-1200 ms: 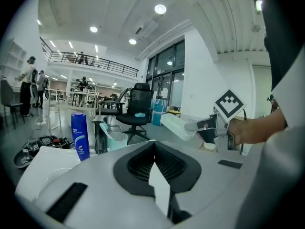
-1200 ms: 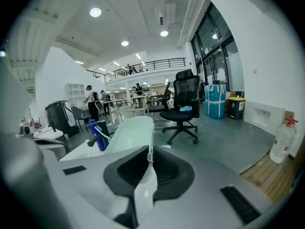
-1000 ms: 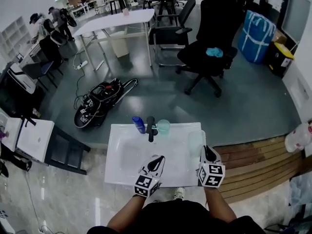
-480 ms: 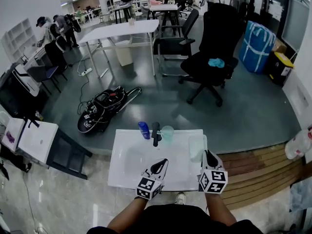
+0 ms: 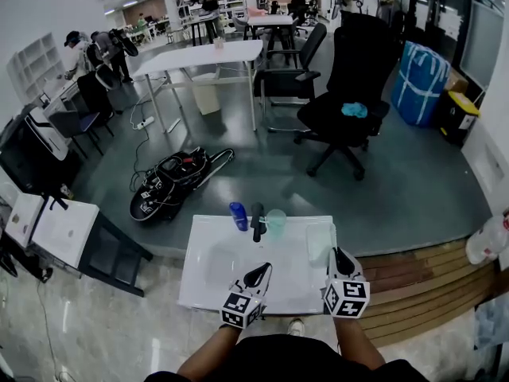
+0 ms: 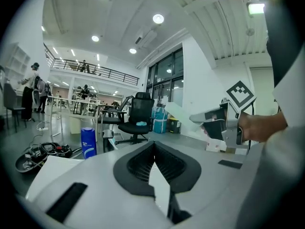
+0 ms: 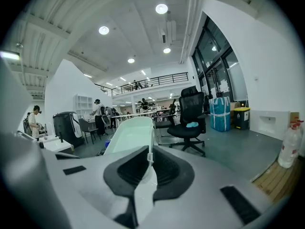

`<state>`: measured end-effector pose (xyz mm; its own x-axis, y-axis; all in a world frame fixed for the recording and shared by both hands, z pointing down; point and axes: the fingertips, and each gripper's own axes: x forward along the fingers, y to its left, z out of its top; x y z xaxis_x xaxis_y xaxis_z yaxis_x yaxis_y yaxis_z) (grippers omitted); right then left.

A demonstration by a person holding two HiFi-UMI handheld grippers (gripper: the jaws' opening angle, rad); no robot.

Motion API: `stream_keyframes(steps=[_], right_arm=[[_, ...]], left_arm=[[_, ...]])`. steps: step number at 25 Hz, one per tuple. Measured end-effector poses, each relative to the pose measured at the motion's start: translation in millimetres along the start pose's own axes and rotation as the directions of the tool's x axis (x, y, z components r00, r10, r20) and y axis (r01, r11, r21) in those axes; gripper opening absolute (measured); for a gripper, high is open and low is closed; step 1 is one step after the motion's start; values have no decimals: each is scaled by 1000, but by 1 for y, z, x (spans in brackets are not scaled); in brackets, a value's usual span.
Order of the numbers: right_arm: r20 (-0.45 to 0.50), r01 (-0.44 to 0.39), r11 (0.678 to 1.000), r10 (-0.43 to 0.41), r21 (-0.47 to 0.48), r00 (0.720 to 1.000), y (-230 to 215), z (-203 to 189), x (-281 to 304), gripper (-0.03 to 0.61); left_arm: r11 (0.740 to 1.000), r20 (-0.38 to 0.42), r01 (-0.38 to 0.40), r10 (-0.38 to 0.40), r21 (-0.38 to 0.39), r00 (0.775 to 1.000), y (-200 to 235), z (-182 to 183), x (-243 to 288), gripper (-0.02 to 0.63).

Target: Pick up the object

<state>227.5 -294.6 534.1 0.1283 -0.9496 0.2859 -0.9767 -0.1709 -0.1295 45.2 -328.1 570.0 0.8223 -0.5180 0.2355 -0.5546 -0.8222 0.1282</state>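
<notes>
On the white table (image 5: 208, 277) a blue bottle (image 5: 238, 216), a dark upright object (image 5: 257, 220) and a teal cup (image 5: 276, 222) stand in a row along the far edge. My right gripper (image 5: 339, 255) is shut on a pale translucent container (image 5: 320, 241) at the table's right side. In the right gripper view the container (image 7: 131, 137) rises from between the jaws (image 7: 149, 156). My left gripper (image 5: 260, 273) hovers over the table's near middle, shut with nothing in it (image 6: 153, 149). Beyond it the blue bottle (image 6: 88, 142) shows at the left.
A black office chair (image 5: 346, 94) stands beyond the table. A black bag with cables (image 5: 175, 177) lies on the floor at far left. A white side table (image 5: 64, 229) is to the left and wooden decking (image 5: 421, 277) to the right. People stand far off at the left.
The head view has tilted up a little, so the table sits lower in frame. Both grippers keep much the same place over the table, the right still holding the container.
</notes>
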Motion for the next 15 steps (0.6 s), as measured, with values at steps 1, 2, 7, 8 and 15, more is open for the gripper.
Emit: stream_keyframes(steps=[1, 2, 7, 8, 15], right_arm=[[1, 0, 1000, 0, -3, 1000, 1, 0, 1, 37], [3, 0, 1000, 0, -6, 1000, 2, 0, 1, 37], [6, -2, 1000, 2, -11, 1000, 5, 3, 1, 37], [5, -2, 1000, 2, -11, 1000, 6, 3, 2, 37], [6, -2, 1000, 2, -10, 1000, 11, 0, 4, 37]], left_arm=[[1000, 2, -3, 3, -3, 1000, 2, 0, 0, 14], [1000, 5, -5, 5, -3, 1000, 3, 0, 0, 14], [1000, 9, -2, 2, 2, 1000, 3, 3, -3, 14], [1000, 6, 1, -1, 2, 1000, 3, 3, -4, 14], [1000, 7, -4, 4, -9, 1000, 7, -2, -6, 14]])
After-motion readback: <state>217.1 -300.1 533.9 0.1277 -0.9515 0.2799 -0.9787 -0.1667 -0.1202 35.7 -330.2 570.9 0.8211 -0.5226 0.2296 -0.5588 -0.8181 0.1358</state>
